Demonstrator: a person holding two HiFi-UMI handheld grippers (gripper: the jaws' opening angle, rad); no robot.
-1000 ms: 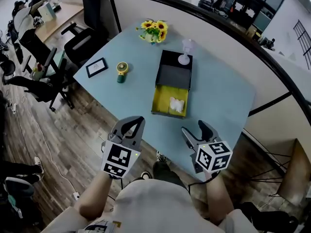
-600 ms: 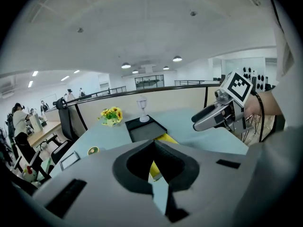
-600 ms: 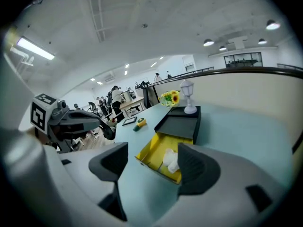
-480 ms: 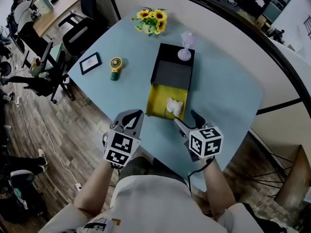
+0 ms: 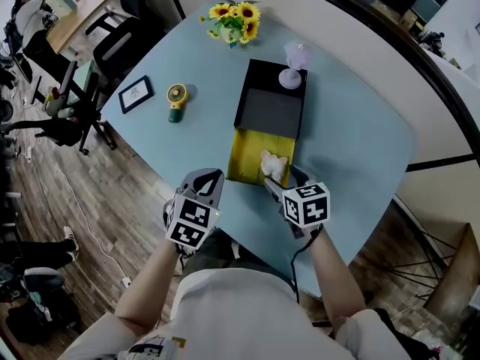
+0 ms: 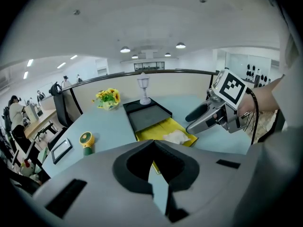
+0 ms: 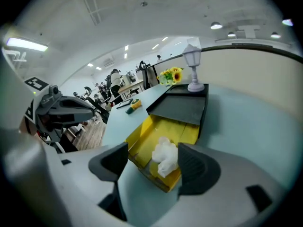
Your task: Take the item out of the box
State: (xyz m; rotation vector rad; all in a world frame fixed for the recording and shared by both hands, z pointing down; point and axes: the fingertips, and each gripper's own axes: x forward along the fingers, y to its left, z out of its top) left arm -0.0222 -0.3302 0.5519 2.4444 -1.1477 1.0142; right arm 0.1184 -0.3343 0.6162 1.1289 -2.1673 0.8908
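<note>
A box lies mid-table: a black sleeve with a yellow drawer pulled out toward me. A crumpled white item rests in the drawer's near right corner. My right gripper is open just above the drawer's near end, and in the right gripper view the white item shows between its spread jaws, untouched. My left gripper is shut and empty at the table's near edge, left of the drawer. The left gripper view shows its tips together, with the right gripper beyond them.
A small lamp stands on the box's far end. A sunflower pot sits behind it. A small green-and-yellow fan and a framed card lie at the left. Office chairs stand beyond the table's left edge.
Both grippers moved forward toward the box. The right gripper went from the table's near edge to the drawer's near end, beside the white item. The left stayed shut.
</note>
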